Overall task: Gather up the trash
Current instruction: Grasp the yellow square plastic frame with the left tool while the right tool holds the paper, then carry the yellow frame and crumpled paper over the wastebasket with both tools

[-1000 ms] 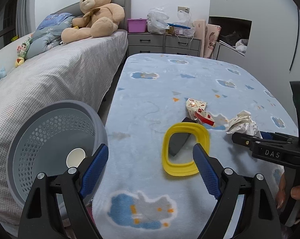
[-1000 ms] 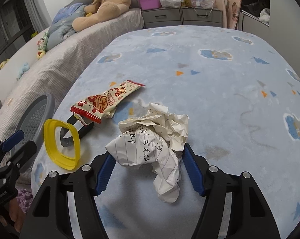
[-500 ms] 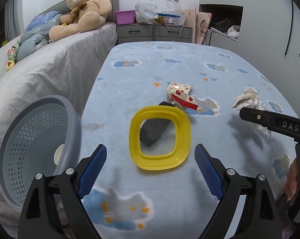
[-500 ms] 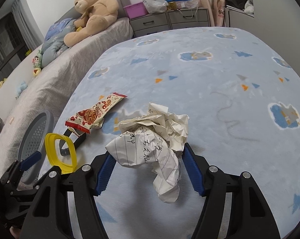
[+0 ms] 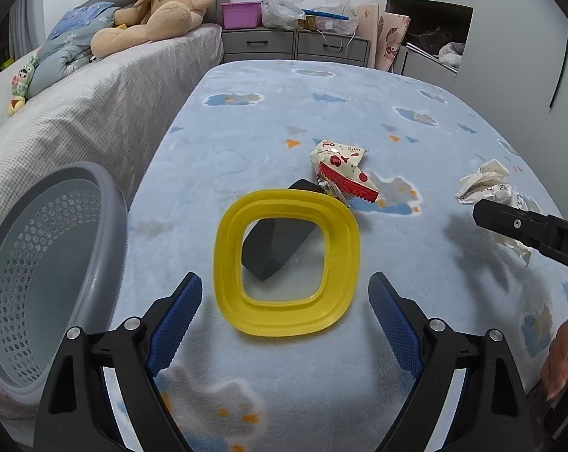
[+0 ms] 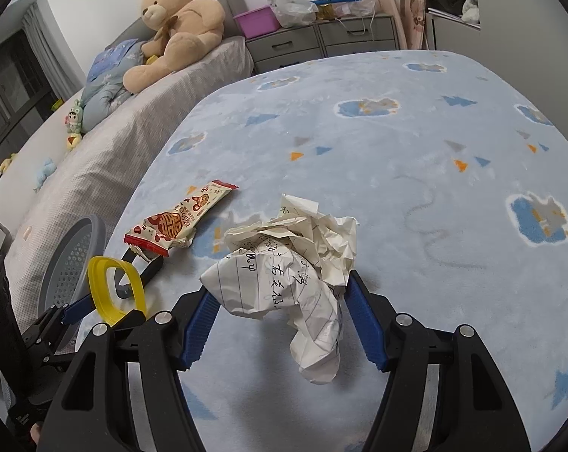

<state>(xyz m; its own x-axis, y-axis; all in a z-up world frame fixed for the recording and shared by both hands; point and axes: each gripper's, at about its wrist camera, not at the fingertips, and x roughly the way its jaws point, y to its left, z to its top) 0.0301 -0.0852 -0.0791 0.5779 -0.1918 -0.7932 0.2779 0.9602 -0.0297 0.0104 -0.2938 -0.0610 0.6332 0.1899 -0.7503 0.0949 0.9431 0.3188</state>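
My left gripper (image 5: 284,282) is open and hovers low over a yellow square ring (image 5: 223,256), which lies on the light blue blanket (image 5: 321,94). The ring rests partly on a dark grey piece (image 5: 272,248). Just beyond lies a red and cream snack wrapper (image 5: 340,173). My right gripper (image 6: 280,290) is shut on a crumpled sheet of written paper (image 6: 284,260), held just off the blanket. The wrapper (image 6: 182,218) and ring (image 6: 99,286) show to its left. From the left wrist view the paper (image 5: 487,184) hangs at the right gripper's tip (image 5: 483,211).
A grey perforated basket (image 5: 46,275) stands off the blanket's left edge, beside a grey bed with a teddy bear (image 5: 159,3). Drawers (image 5: 295,43) with bags and a pink box line the back wall. A hand (image 5: 555,361) grips the right tool.
The left gripper has come down and closer to the yellow ring, which now lies just ahead of its open fingers. The right gripper keeps the paper and has rolled slightly.
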